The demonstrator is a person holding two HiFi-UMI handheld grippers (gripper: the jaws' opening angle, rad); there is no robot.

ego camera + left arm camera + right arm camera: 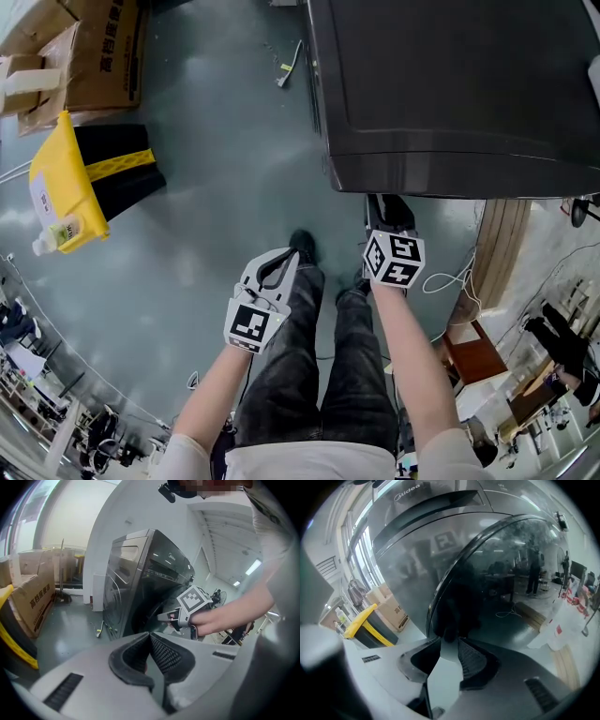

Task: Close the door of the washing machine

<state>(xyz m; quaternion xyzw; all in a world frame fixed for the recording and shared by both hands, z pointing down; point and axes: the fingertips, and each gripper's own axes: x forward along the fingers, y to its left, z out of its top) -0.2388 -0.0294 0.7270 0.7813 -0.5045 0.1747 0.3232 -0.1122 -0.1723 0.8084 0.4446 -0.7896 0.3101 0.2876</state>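
- Plainly, the door (497, 583) stands swung out from the front of the washing machine (440, 527), and its lower rim comes down right at the right gripper (447, 641), between the jaw tips.
- The right gripper's jaws are drawn in to a narrow gap and appear closed on that rim.
- The door is round, with dark tinted glass in a dark rim, and it mirrors the room. The machine is dark grey and glossy.
- The left gripper (150, 637) is held well short of the machine, its jaws together with nothing between them.
- The head view shows only the machine's top (450, 84). The door is hidden under it, with the right gripper (389, 217) reaching in at the front edge and the left gripper (292, 258) lower, over the person's legs.
- The left gripper view alone shows the right gripper (164, 616) from the side, at the dark door opening (150, 611).
- Farther off on the floor are a yellow-lidded bin (84, 178) and a cardboard box (103, 47).
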